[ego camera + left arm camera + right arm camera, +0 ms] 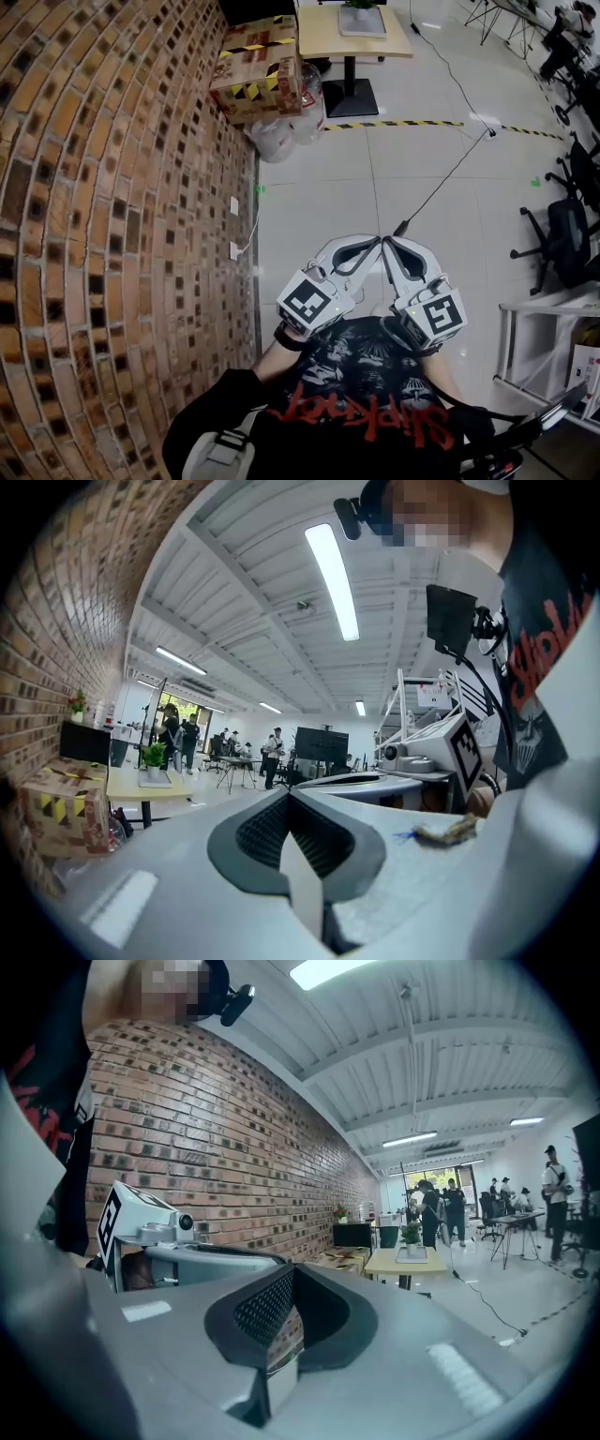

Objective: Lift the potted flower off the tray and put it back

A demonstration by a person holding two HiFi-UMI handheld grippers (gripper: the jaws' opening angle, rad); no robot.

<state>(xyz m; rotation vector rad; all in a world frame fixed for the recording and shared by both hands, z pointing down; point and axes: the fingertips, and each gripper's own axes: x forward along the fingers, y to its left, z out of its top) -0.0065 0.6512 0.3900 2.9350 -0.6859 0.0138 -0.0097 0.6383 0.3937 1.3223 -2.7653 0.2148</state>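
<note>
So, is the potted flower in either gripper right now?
No, the left gripper and right gripper are both shut on nothing, and the potted flower stands on its tray on the far table.

A red-brown brick wall (112, 234) runs down the left, with two small white sockets (234, 205) low on it. Near its far end sits a brown cardboard box banded with yellow-and-black tape (255, 67), with clear plastic bags (272, 139) bunched just beside it. Next to that stands a light wooden table (317, 39) on a black pedestal foot (352, 97). A yellow-and-black striped floor line (394, 123) crosses the pale glossy tiles, and a thin black cable (450, 173) trails over them. Black wheeled office chairs (562, 234) stand along the right, near a white metal rack (548, 309). A long white strip light (333, 578) glows overhead, and people (274, 757) stand far off by a dark screen (322, 744)
</note>
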